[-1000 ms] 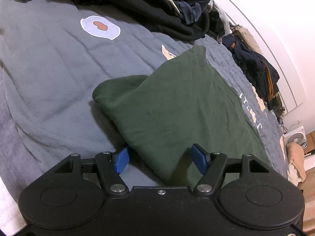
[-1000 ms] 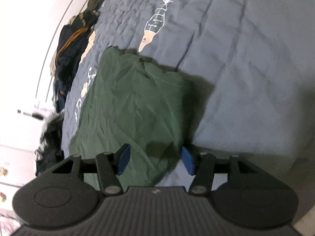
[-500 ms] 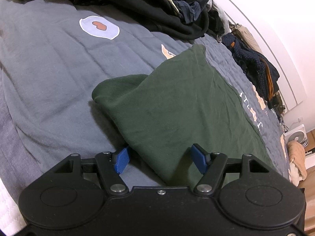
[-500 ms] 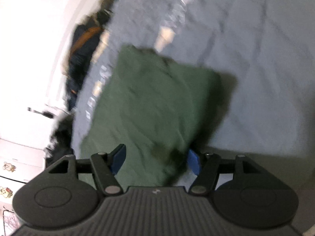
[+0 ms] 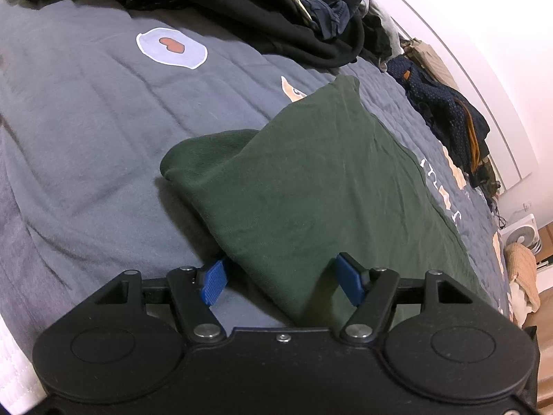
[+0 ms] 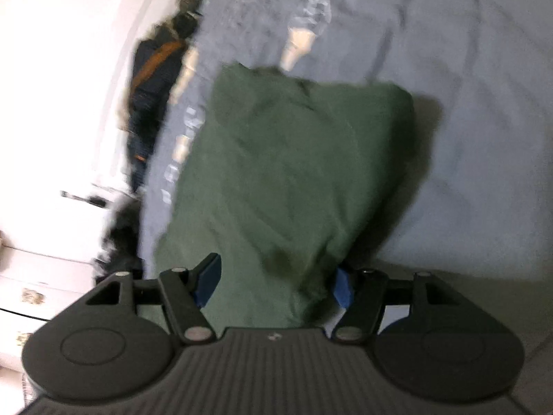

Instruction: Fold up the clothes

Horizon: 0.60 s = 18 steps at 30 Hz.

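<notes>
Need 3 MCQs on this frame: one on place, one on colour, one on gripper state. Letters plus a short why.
1. Where does the garment lie?
A. on the grey quilt
B. on a wooden floor
C. draped over a chair

2. What colour is the garment?
A. red
B. dark green
C. white

3. How does the left hand-held gripper stand?
A. shut on the garment
B. open, with the near edge of the garment between its fingers
C. out of view

Key:
1 A: quilt shows on all sides of the cloth.
2 B: both wrist views show it dark green.
3 B: the blue pads sit wide apart and the cloth edge runs through the gap. The right hand-held gripper is open in the same way.
</notes>
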Motion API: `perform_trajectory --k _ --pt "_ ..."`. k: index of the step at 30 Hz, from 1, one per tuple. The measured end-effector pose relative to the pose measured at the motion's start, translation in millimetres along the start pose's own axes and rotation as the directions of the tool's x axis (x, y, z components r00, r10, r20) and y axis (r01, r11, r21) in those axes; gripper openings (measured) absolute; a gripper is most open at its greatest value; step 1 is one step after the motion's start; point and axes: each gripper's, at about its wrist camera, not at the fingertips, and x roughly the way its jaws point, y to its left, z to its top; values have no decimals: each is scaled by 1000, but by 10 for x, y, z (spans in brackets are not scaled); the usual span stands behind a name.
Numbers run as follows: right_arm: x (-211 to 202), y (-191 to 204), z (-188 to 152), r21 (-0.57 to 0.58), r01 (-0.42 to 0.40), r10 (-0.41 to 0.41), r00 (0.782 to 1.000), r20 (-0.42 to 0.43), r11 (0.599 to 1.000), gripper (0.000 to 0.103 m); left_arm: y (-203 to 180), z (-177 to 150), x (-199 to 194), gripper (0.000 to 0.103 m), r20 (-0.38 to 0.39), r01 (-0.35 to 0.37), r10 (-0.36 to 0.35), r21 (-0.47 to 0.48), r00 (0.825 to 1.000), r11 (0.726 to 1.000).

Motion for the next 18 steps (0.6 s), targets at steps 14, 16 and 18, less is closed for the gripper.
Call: perform_trajectory --k 14,16,18 --pt "76 25 -60 24 38 -39 999 24 999 65 5 21 -31 62 -17 34 -33 20 999 999" --pt "79 28 -72 20 44 -45 999 27 999 65 17 31 -49 51 -15 53 -53 10 998 999" --pt "81 33 -82 14 50 -51 998 30 999 66 34 40 -42 47 -18 56 -56 2 998 998"
